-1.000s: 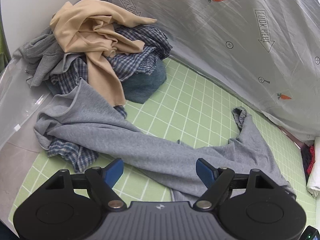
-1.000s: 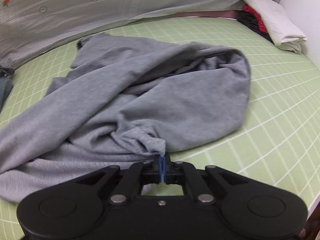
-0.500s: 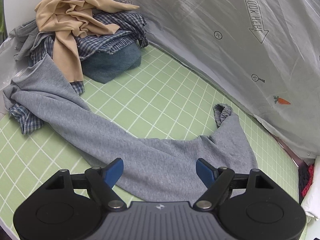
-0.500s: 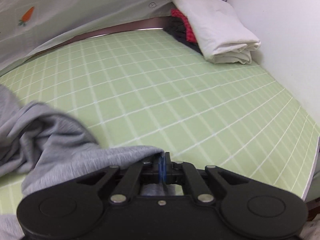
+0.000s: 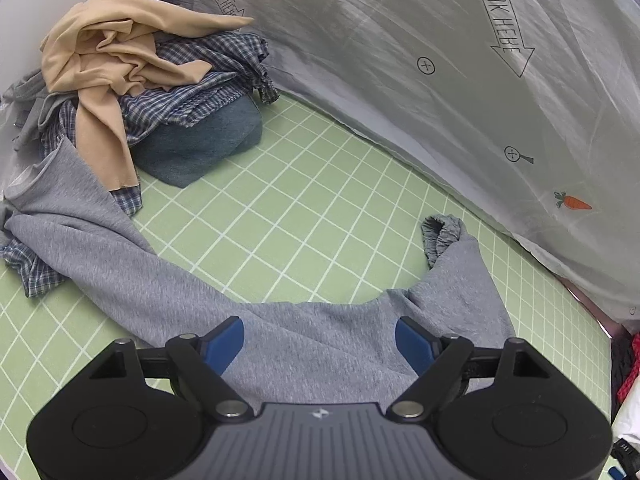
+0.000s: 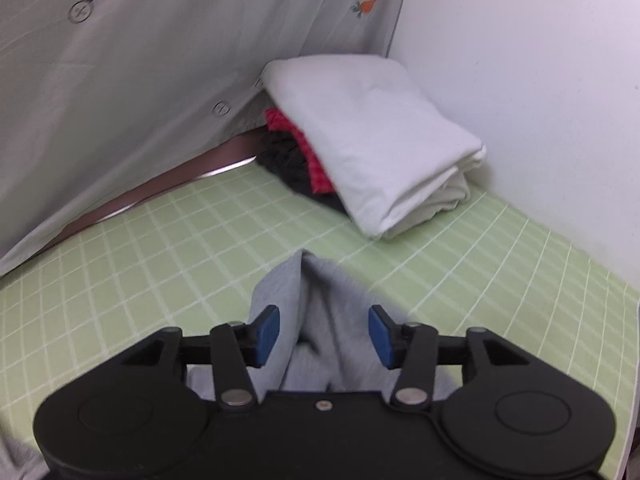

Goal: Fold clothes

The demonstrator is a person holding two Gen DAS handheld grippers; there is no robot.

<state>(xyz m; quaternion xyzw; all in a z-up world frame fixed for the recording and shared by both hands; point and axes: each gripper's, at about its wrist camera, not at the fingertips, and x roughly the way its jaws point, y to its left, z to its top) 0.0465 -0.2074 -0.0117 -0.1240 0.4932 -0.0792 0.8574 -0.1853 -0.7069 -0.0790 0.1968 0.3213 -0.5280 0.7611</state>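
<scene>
Left wrist: left gripper (image 5: pixel 319 340) jaws wide and opening over grey trousers (image 5: pixel 168 280) sprawled on green grid mat (image 5: pixel 304 200) | right gripper (image 6: pixel 323 330) jaws opening, trouser fold loose between (pads clear).

Green mat (image 5: pixel 320 184) w/ white grid lines covers the work surface, seen in both views. Behind it hangs a grey sheet (image 5: pixel 440 60) printed w/ carrots, arrows & "LOOK HERE"; plain white wall (image 6: pixel 540 80) at the far right corner. Lighting soft & even, no hard shadows.
</scene>
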